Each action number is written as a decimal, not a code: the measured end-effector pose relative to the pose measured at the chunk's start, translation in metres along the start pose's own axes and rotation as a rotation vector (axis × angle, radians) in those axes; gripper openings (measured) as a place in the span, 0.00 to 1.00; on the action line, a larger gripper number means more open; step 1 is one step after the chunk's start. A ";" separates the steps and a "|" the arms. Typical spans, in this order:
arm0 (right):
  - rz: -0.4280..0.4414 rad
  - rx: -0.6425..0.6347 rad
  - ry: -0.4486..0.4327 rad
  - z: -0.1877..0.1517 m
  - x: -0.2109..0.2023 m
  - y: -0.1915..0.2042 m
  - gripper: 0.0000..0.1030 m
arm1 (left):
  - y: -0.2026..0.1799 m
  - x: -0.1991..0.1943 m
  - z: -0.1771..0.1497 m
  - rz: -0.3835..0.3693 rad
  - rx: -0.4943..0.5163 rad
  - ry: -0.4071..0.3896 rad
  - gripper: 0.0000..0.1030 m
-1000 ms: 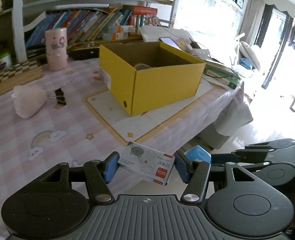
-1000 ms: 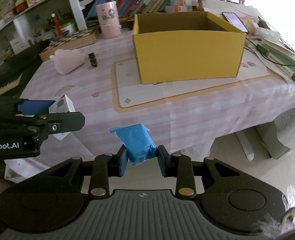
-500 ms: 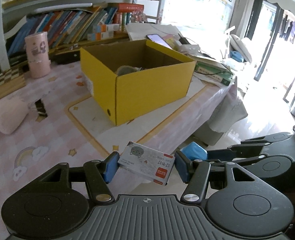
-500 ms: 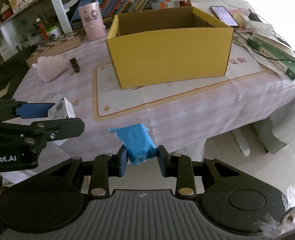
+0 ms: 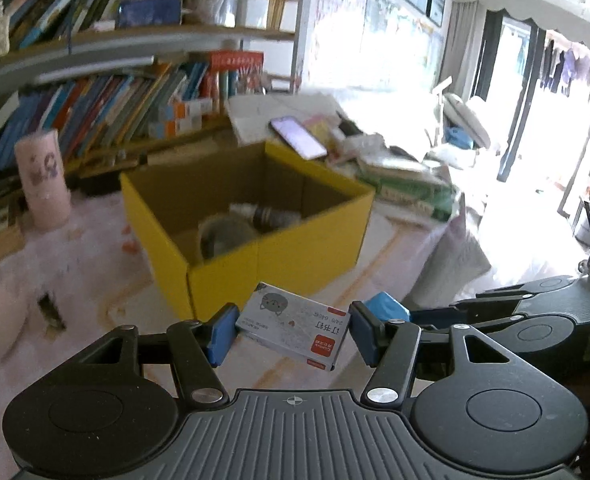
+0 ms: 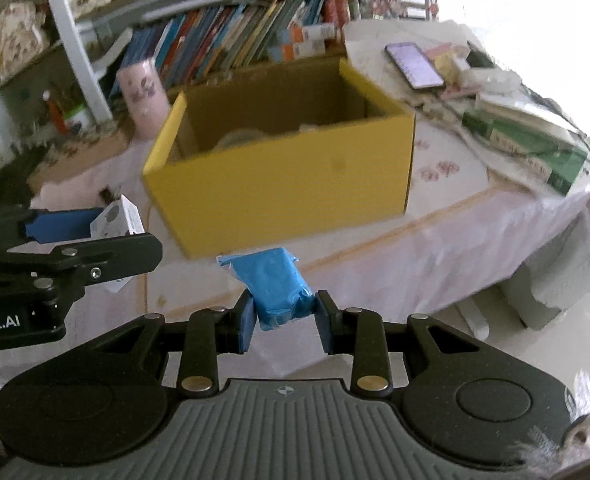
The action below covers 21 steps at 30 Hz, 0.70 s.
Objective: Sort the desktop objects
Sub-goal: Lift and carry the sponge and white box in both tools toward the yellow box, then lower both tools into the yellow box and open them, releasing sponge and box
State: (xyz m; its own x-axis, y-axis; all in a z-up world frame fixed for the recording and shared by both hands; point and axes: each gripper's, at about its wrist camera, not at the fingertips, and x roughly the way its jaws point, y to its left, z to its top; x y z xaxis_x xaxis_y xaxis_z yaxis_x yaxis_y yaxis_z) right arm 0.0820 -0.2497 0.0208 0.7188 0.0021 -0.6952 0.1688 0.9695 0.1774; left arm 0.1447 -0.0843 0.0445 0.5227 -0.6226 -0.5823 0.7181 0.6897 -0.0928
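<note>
Nearest, short of the yellow box [image 5: 255,248], the left gripper [image 5: 291,330] clamps a staple box [image 5: 295,326] by its two short ends; its long axis runs across the jaws, tilted down toward the red-labelled end. Beside it, also short of the yellow box, the right gripper [image 6: 283,322] pinches a blue packet [image 6: 275,286], long axis pointing away toward the box's front wall. Step in hand, by judgement: carrying both items to the open box. Next: bring each over the rim, clear of items already inside, then release.
</note>
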 end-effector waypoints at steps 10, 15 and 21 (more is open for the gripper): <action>0.033 -0.064 -0.119 0.069 0.005 -0.031 0.28 | -0.002 0.027 0.049 0.076 -0.019 -0.099 0.58; 0.065 -0.112 -0.133 0.096 0.023 -0.040 0.28 | 0.001 0.044 0.062 0.128 -0.018 -0.107 0.58; 0.098 -0.189 -0.117 0.118 0.050 -0.044 0.28 | 0.011 0.070 0.071 0.197 -0.030 -0.088 0.58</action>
State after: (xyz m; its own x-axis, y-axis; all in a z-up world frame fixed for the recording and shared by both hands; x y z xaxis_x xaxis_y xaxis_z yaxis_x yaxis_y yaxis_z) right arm 0.1903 -0.3213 0.0606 0.8007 0.0804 -0.5936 -0.0266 0.9947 0.0989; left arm 0.2222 -0.1462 0.0601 0.6907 -0.5035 -0.5190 0.5846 0.8113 -0.0091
